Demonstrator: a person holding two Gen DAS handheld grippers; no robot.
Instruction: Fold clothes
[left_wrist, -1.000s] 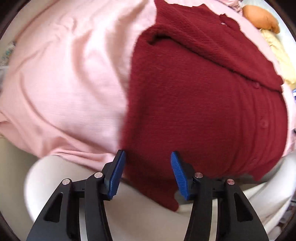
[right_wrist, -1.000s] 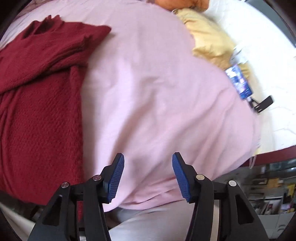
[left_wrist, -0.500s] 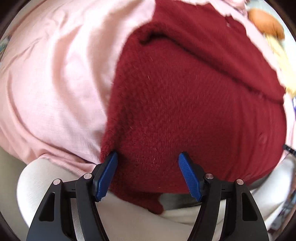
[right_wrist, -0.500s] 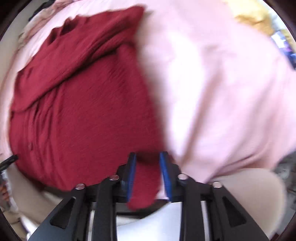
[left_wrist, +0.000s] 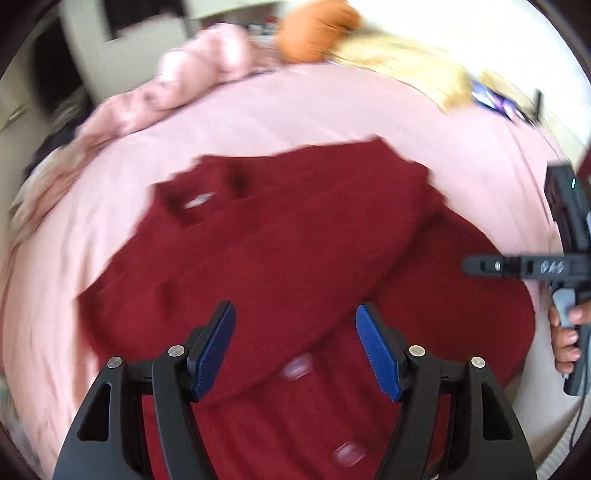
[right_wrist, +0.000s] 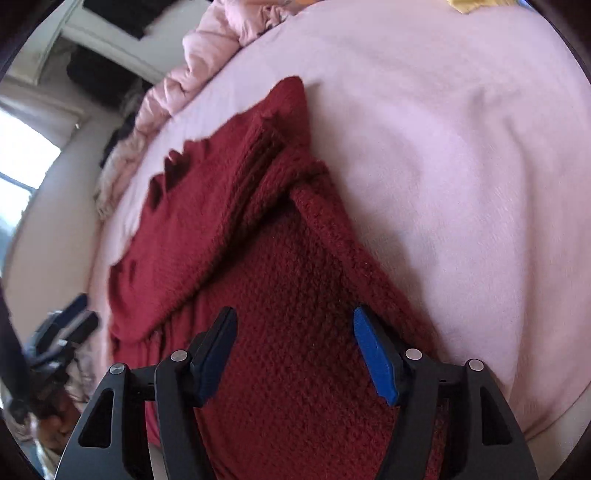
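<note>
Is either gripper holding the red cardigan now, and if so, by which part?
Nothing is held. The left gripper is open above the red cardigan; the right gripper is opening above it, with its pads off the knit.

The dark red knitted cardigan (left_wrist: 295, 251) lies flat on the pink bedsheet (left_wrist: 258, 122) — one sleeve folded slantwise across its buttoned front, collar toward the sheet's far edge, hem nearest.

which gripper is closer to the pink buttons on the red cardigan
Left. The left gripper hovers right over the pink buttons, jaws apart. The right gripper sits over the red cardigan by its right edge, jaws opening.
</note>
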